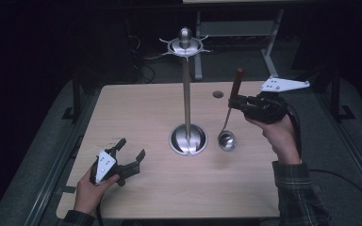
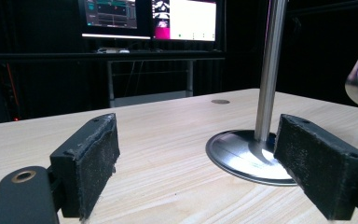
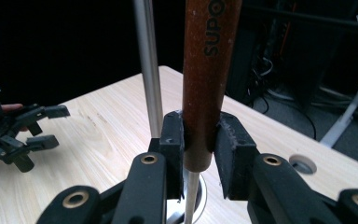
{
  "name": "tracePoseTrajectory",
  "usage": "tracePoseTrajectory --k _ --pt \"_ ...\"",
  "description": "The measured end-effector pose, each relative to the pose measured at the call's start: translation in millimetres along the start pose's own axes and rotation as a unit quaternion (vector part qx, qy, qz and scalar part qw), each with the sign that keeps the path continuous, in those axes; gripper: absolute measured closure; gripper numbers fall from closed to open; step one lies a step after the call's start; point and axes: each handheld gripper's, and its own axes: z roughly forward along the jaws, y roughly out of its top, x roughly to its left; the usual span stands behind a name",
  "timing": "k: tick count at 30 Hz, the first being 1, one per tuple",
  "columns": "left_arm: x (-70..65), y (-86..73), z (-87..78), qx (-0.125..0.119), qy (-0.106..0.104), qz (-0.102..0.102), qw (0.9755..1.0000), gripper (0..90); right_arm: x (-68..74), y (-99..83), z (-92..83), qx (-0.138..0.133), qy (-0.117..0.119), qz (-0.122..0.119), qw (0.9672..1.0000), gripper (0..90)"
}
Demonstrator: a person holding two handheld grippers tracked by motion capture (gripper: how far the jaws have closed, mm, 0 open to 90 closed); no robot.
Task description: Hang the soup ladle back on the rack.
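Right now the right gripper [image 1: 238, 101] is clamped on the brown wooden handle of a steel ladle [image 1: 231, 117]; in the right gripper view both pads squeeze the handle [image 3: 205, 84] near its lower end, w/ the thin metal shank running down out of it. Ladle hangs roughly upright, long axis near vertical, handle top up, shiny bowl [image 1: 226, 140] low and close to the light wooden table [image 1: 136, 108]; can't tell if the bowl touches the top or hangs just clear.

Key relation: tall chrome utensil stand [image 1: 187, 94], round base on the table, pole straight up, ring of small hooks [image 1: 185, 45] at the top, sits just to the left of the ladle in the high view. Hooks are well above the handle top, so my guess is the next move needs lift first, then a shift left toward the pole. Ladle axis already runs parallel to the pole, which helps.

Right hand is far nearer the stand's top than the left. Left gripper [image 1: 128, 157] sits low near the front left, jaws apart, nothing between them, pointing at the stand base [image 2: 247, 156].
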Motion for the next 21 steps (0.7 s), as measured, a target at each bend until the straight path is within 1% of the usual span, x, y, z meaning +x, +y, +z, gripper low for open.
tracePoseTrajectory --k 1,6,7,8,9,12,14,15,17,18,21 --pt "-0.2 0.0 0.0 0.000 0.000 -0.001 1.0000 13.5 1.5 4.0 0.1 -0.004 0.003 -0.007 1.0000 73.6" --pt "-0.1 0.1 -0.1 0.001 0.000 -0.001 1.0000 13.5 5.0 15.2 1.1 -0.012 0.018 -0.013 0.9997 73.6" --pt "0.0 0.1 -0.1 0.000 0.000 -0.001 1.0000 13.5 6.1 21.3 2.0 -0.014 0.025 -0.014 0.9995 73.6" --pt "0.0 0.1 -0.1 0.000 0.000 -0.001 1.0000 13.5 6.1 21.3 2.0 -0.014 0.025 -0.014 0.9995 73.6" --pt "0.0 0.1 -0.1 0.001 0.000 -0.001 1.0000 13.5 7.1 27.4 3.0 -0.015 0.028 -0.017 0.9994 73.7" --pt "0.0 0.2 -0.2 0.001 0.000 -0.001 1.0000 13.5 8.1 32.8 4.1 -0.013 0.029 -0.021 0.9993 73.6" --pt "0.0 0.2 -0.2 0.002 0.000 0.000 1.0000 13.5 9.7 41.6 5.8 -0.013 0.035 -0.030 0.9989 73.6" --pt "0.0 0.2 -0.2 0.002 0.000 -0.001 1.0000 13.5 9.7 41.6 5.8 -0.013 0.035 -0.030 0.9989 73.6" --pt "0.0 0.2 -0.3 0.002 0.000 -0.001 1.0000 13.5 9.4 47.1 7.5 -0.013 0.039 -0.031 0.9987 73.6" --pt "0.0 0.2 -0.3 0.002 0.000 0.000 1.0000 13.5 9.1 52.9 9.3 -0.014 0.045 -0.032 0.9984 73.6" --pt "0.0 0.2 -0.3 0.002 0.000 0.000 1.0000 13.5 9.2 57.1 10.8 -0.012 0.049 -0.036 0.9981 73.6"
